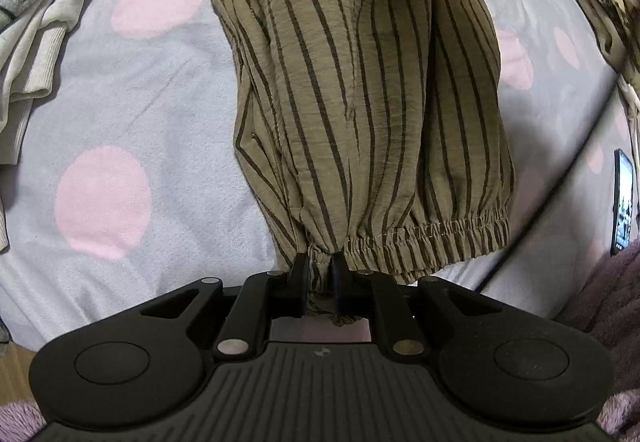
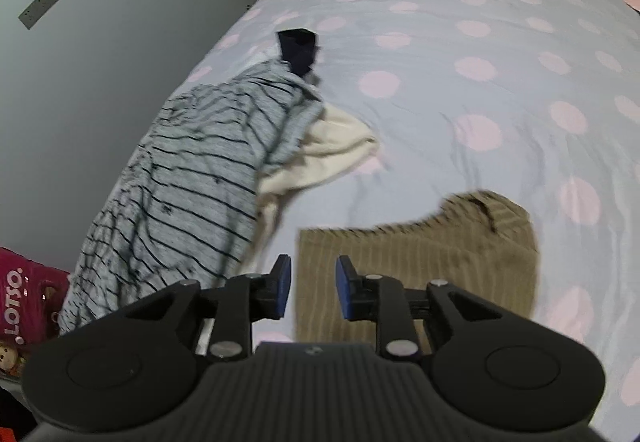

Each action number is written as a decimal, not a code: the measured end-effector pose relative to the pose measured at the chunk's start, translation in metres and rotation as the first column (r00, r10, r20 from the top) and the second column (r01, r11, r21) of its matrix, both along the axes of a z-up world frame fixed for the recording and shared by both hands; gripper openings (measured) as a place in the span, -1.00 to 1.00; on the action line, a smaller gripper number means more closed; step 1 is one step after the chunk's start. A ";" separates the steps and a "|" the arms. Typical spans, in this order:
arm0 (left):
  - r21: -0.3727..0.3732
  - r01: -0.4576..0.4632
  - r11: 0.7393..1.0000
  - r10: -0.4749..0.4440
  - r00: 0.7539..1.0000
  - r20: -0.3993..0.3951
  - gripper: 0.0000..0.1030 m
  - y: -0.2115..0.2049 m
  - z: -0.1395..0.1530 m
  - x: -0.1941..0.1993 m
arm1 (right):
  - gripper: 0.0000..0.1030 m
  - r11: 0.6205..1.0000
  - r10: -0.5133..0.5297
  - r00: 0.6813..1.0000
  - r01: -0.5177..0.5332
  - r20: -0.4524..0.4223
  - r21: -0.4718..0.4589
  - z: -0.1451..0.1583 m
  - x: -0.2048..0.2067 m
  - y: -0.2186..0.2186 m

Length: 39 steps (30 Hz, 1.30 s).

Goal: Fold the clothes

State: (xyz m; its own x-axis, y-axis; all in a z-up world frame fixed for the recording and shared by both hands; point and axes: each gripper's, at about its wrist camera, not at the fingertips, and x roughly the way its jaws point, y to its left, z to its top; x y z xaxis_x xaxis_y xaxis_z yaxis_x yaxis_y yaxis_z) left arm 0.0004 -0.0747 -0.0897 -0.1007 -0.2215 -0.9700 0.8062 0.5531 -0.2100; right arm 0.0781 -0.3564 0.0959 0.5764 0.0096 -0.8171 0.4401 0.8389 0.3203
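Observation:
Olive-brown trousers with dark stripes (image 1: pixel 360 89) lie lengthwise on the dotted bedsheet (image 1: pixel 132 93). My left gripper (image 1: pixel 320 266) is shut on the elastic cuff (image 1: pixel 432 238) at its left end, cloth bunched between the fingers. In the right wrist view, the olive-brown striped garment (image 2: pixel 420 262) lies flat on the bed just ahead. My right gripper (image 2: pixel 310 282) is open and empty above its near left edge, blue pads (image 2: pixel 283 282) apart.
A grey striped top (image 2: pixel 200 181) and a cream garment (image 2: pixel 328 149) are heaped at the bed's left edge, also in the left wrist view (image 1: pixel 36 25). A black object (image 2: pixel 298 49) sits behind the heap. A phone (image 1: pixel 623 201) lies at right. A pink bag (image 2: pixel 24 302) stands by the bed.

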 end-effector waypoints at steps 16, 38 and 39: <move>-0.162 -0.143 0.976 0.129 0.987 -0.095 -0.81 0.062 0.014 -0.009 | -0.15 0.976 -0.135 0.987 0.148 -0.084 0.162 -0.094 -0.208 0.027; -0.295 -0.257 0.920 0.220 0.963 -0.153 -1.00 0.003 0.041 0.021 | 0.11 0.927 -0.134 0.986 0.159 -0.098 0.340 -0.160 -0.243 0.064; -0.295 -0.255 0.921 0.218 0.964 -0.154 -1.00 0.006 0.043 0.019 | 0.11 0.926 -0.132 0.986 0.159 -0.100 0.342 -0.161 -0.242 0.064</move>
